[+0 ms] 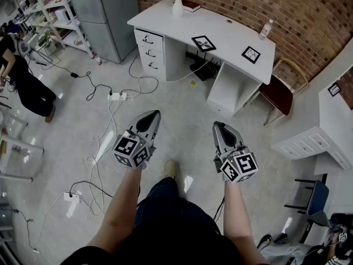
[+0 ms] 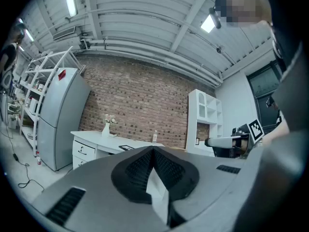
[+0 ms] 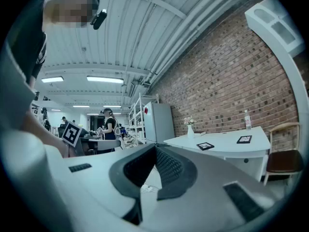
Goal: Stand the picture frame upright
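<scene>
Large lab-style workspace set up like an office: brick wall (image 1: 231, 4), white desk (image 1: 229, 35), grey refrigerator (image 1: 105, 10), metal shelving (image 1: 47, 15), cables (image 1: 96, 90) across the floor (image 1: 182, 120), ceiling strip lights (image 3: 105, 79).

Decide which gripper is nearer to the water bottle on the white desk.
Right. The right gripper is short of the desk, below and slightly left of the bottle in the head view; the left gripper is farther left.

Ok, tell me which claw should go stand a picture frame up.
Right, probably. The right claw stands opposite both flat frames, the left frame and the right frame, on the white desk; the left claw is off toward the drawers. Both are shut, empty.
</scene>
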